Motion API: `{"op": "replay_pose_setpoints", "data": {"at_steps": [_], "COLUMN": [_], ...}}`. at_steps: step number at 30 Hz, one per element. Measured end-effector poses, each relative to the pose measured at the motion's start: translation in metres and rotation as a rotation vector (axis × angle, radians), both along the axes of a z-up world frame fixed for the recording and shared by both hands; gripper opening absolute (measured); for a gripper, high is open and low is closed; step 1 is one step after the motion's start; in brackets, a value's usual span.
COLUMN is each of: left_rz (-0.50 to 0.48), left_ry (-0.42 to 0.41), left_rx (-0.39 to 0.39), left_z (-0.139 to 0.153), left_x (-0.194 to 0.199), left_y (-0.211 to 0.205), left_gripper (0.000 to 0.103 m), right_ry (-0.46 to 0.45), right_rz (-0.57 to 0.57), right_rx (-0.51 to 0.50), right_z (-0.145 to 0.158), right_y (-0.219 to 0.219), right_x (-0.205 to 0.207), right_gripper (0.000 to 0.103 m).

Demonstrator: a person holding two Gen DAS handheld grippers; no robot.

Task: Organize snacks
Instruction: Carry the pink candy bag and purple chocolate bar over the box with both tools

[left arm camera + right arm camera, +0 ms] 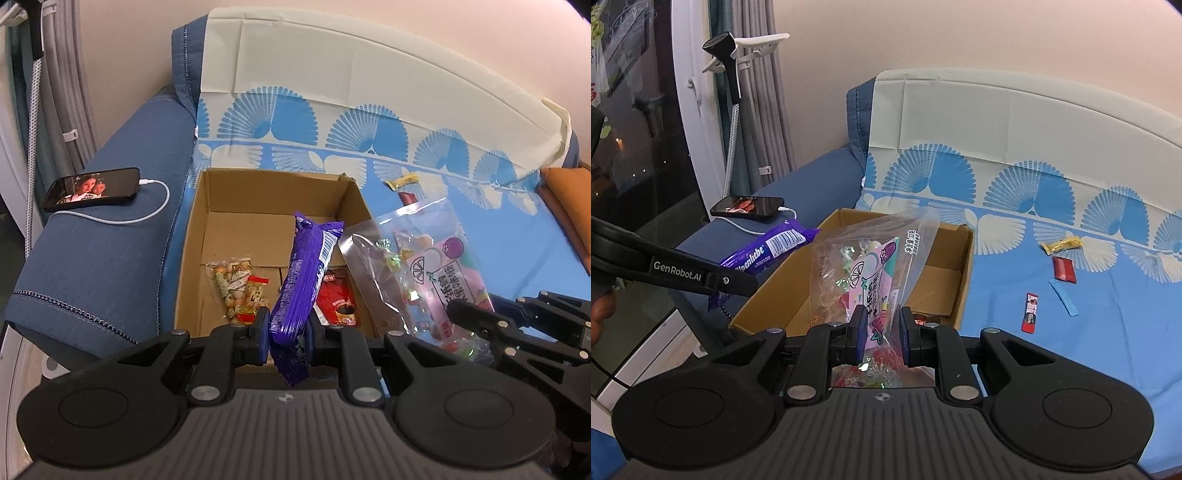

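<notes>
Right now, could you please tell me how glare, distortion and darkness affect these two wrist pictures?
Left wrist view: fisheye bending curves the sofa's cream backrest cover, and sheen glints on the purple foil snack pack the left gripper clamps. Right wrist view: the clear plastic candy bag in the right gripper catches glare, while the dark window glass shows only reflections.

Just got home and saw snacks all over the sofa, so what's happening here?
Someone is packing snacks into a cardboard box on the sofa. The left tool grips a purple candy pack above the box; the right tool grips a clear bag of sweets over it. A few packets already lie inside, and some small ones wait on the blue cover.
</notes>
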State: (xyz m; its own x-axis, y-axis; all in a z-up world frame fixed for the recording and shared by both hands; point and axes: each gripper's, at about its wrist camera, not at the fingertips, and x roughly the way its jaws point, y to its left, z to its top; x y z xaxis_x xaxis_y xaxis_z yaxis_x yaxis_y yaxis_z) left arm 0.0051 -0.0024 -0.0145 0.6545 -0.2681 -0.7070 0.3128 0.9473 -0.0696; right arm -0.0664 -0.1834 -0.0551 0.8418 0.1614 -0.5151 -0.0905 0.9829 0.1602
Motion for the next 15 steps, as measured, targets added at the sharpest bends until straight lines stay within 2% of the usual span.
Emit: {"op": "replay_pose_setpoints", "data": {"at_steps": [15], "left_rz": [0.035], "left_ry": [0.047], "left_rx": [-0.021], "left_z": [-0.015], "left_x": [0.028], "left_y": [0.005], "left_gripper": [0.020], "right_ry": [0.051], "right_rz": [-0.008], "right_rx": [-0.010], "right_z": [-0.008], "right_y": [0.004], "right_x": [0.035], "right_gripper": [0.020]}}
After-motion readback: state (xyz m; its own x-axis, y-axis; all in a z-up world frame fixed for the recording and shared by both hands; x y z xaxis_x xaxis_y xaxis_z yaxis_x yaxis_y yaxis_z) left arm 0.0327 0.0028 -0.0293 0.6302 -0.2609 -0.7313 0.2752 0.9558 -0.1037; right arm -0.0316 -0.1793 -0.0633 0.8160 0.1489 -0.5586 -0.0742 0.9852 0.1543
